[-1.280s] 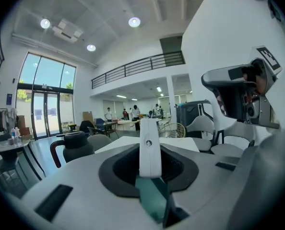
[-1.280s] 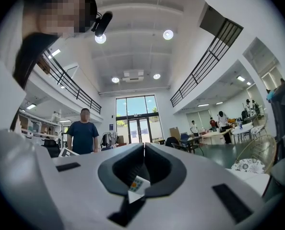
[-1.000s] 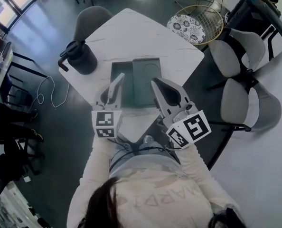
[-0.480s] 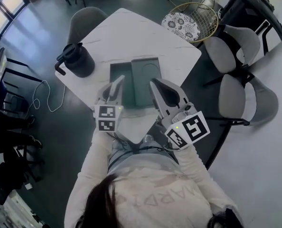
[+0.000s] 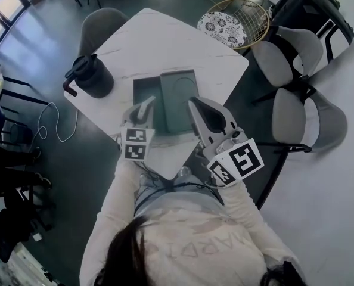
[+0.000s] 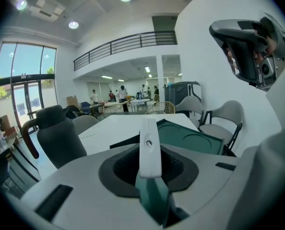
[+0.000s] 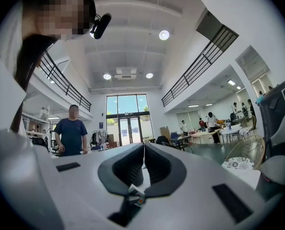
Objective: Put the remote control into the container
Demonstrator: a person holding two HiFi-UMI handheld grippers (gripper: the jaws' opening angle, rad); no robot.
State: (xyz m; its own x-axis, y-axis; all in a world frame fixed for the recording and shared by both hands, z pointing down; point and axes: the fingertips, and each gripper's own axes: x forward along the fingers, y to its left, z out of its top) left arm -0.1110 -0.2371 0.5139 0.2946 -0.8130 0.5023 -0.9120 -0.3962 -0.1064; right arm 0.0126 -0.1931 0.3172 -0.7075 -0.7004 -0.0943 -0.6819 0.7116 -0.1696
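Observation:
A slim white remote control (image 6: 148, 133) stands on edge between the jaws of my left gripper (image 6: 149, 163), which is shut on it. In the head view that gripper (image 5: 143, 113) hovers over the near left edge of the dark green container (image 5: 142, 94), remote (image 5: 148, 102) pointing at the open box. The container's lid (image 5: 180, 97) lies beside it on the right, its round recess facing up (image 6: 193, 140). My right gripper (image 5: 204, 117) is at the lid's near right corner, shut and holding nothing, its jaws touching (image 7: 143, 152).
A black jug (image 5: 92, 76) stands at the left of the white table (image 5: 165, 40). Grey chairs (image 5: 284, 58) and a wire basket stool (image 5: 236, 21) are around it. A person in a blue shirt (image 7: 71, 134) stands off in the room.
The head camera has shifted slightly. Both grippers stay in nearly the same place at the container's near edge, and the left one still holds the remote.

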